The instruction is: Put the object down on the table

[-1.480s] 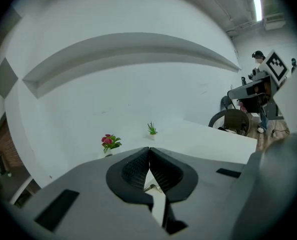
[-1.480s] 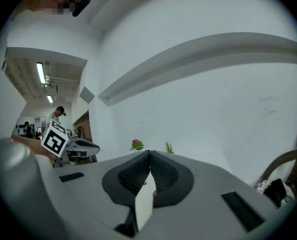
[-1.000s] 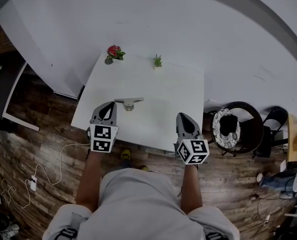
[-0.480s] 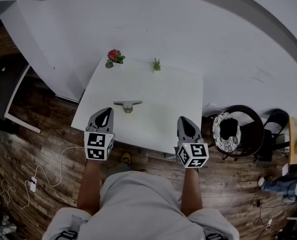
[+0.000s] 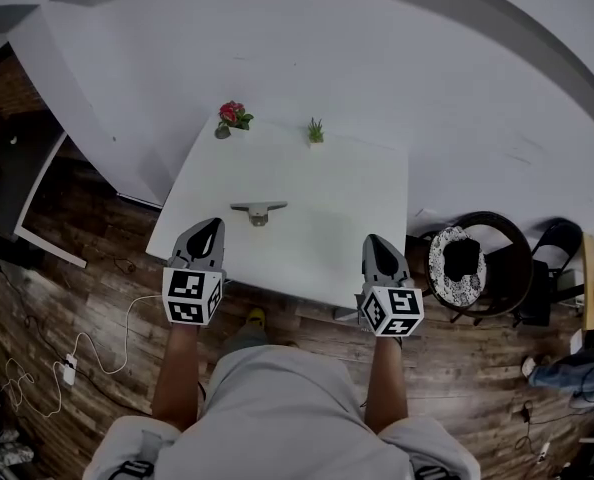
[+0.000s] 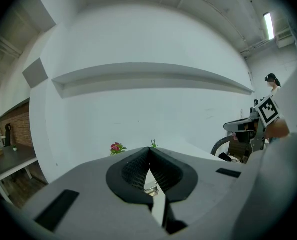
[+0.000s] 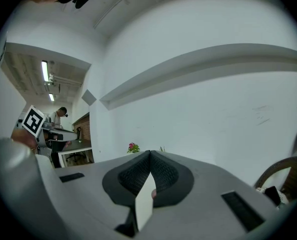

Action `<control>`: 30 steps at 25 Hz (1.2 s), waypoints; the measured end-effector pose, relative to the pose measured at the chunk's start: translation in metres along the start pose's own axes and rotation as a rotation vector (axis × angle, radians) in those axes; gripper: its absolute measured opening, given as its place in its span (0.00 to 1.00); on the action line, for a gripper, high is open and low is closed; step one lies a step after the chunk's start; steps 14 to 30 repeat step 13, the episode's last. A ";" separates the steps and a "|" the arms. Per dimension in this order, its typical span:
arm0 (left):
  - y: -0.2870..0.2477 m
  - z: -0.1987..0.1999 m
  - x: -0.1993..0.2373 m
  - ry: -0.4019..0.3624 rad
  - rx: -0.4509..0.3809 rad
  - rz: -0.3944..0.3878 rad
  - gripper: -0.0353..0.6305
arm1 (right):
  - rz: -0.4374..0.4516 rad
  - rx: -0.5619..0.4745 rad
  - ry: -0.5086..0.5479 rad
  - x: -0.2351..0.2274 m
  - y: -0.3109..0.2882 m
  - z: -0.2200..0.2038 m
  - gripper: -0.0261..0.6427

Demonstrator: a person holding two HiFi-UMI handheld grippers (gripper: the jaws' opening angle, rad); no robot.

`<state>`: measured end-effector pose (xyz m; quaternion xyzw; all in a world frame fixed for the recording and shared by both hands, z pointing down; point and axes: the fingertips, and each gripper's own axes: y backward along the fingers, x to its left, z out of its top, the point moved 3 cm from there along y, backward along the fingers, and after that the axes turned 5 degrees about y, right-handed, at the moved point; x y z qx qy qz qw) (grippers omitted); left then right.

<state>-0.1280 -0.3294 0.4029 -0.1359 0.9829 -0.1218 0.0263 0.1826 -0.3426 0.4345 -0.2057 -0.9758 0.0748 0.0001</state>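
Observation:
A small grey metal object (image 5: 258, 210) with a flat bar on top lies on the white table (image 5: 327, 198), left of the middle, with nothing touching it. My left gripper (image 5: 212, 227) is shut and empty at the table's near left edge, just short of the object. A sliver of the object (image 6: 149, 189) shows below the closed jaws in the left gripper view. My right gripper (image 5: 375, 241) is shut and empty over the near right edge. In each gripper view the black ribbed pads (image 6: 161, 171) (image 7: 163, 173) meet at the tip.
A red flower pot (image 5: 232, 115) and a small green plant (image 5: 316, 128) stand at the table's far edge by the white wall. A round dark chair (image 5: 467, 258) sits right of the table. A white cable (image 5: 97, 338) lies on the wooden floor at left.
Both grippers have drawn back toward the person, from over the table to its near edge. The grey object stays where it was.

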 end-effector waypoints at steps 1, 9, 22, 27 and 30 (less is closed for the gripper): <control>0.001 0.001 0.000 -0.002 -0.002 0.001 0.08 | 0.001 -0.001 0.000 0.000 0.000 0.000 0.05; 0.007 0.002 0.006 0.017 -0.023 0.001 0.08 | 0.004 -0.008 0.004 0.004 -0.001 0.002 0.05; 0.012 0.001 0.008 0.032 -0.026 0.004 0.08 | 0.004 -0.007 0.006 0.007 0.002 0.002 0.05; 0.012 0.001 0.008 0.032 -0.026 0.004 0.08 | 0.004 -0.007 0.006 0.007 0.002 0.002 0.05; 0.012 0.001 0.008 0.032 -0.026 0.004 0.08 | 0.004 -0.007 0.006 0.007 0.002 0.002 0.05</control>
